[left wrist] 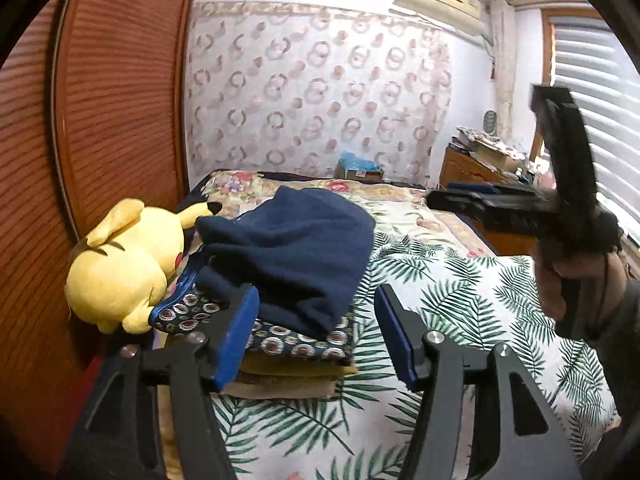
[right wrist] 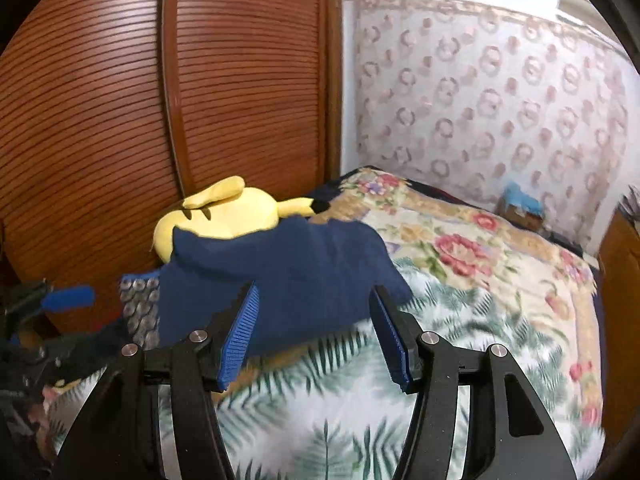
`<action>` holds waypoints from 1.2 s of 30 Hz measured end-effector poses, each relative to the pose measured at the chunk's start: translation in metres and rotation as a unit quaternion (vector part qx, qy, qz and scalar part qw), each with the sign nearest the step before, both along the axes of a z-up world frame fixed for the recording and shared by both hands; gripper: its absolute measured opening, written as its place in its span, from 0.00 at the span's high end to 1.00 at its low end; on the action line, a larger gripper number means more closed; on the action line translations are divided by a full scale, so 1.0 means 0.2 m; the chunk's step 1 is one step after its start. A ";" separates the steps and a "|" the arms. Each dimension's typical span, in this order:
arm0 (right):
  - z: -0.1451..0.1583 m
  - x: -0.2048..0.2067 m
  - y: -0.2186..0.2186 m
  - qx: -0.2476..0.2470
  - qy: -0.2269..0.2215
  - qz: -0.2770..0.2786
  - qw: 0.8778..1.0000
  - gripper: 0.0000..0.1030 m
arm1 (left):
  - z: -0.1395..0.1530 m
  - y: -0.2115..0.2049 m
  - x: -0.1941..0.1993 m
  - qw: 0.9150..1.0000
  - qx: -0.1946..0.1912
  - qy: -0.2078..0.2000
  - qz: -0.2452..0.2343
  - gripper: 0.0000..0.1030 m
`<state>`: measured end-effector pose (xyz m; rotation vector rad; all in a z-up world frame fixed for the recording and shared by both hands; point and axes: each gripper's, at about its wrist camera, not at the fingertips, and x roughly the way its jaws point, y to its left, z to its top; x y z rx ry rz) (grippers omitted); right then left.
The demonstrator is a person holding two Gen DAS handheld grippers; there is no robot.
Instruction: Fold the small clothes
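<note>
A folded navy blue garment [left wrist: 288, 252] lies on top of a stack of folded clothes [left wrist: 288, 360] on the bed; it also shows in the right wrist view [right wrist: 288, 276]. Under it is a dark blue patterned piece [left wrist: 280, 338]. My left gripper [left wrist: 316, 332] is open and empty, just in front of the stack. My right gripper [right wrist: 314, 334] is open and empty, a little back from the navy garment. In the left wrist view the right gripper [left wrist: 460, 196] is held up at the right, blurred.
A yellow plush toy [left wrist: 120, 264] lies left of the stack against a brown slatted wardrobe door [left wrist: 112, 100]. The bed has a palm-leaf sheet [left wrist: 460, 320] and a floral quilt [right wrist: 480, 248]. A cluttered wooden cabinet [left wrist: 472, 164] stands at the far right.
</note>
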<state>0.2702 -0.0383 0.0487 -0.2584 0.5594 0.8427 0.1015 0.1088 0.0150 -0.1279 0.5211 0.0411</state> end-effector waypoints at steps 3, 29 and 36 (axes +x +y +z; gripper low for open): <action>0.00 -0.12 -0.17 0.013 0.002 -0.023 1.000 0.43 | 0.04 -0.07 -0.05 1.000 0.007 -0.008 -0.009 0.42; 0.15 -0.86 -1.14 0.082 -0.063 -0.231 0.967 0.17 | 0.21 -0.62 -0.27 0.998 0.036 -0.038 -0.040 0.42; 0.13 -0.93 -1.18 0.086 -0.065 -0.240 0.965 0.17 | 0.22 -0.66 -0.28 0.998 0.029 -0.039 -0.037 0.42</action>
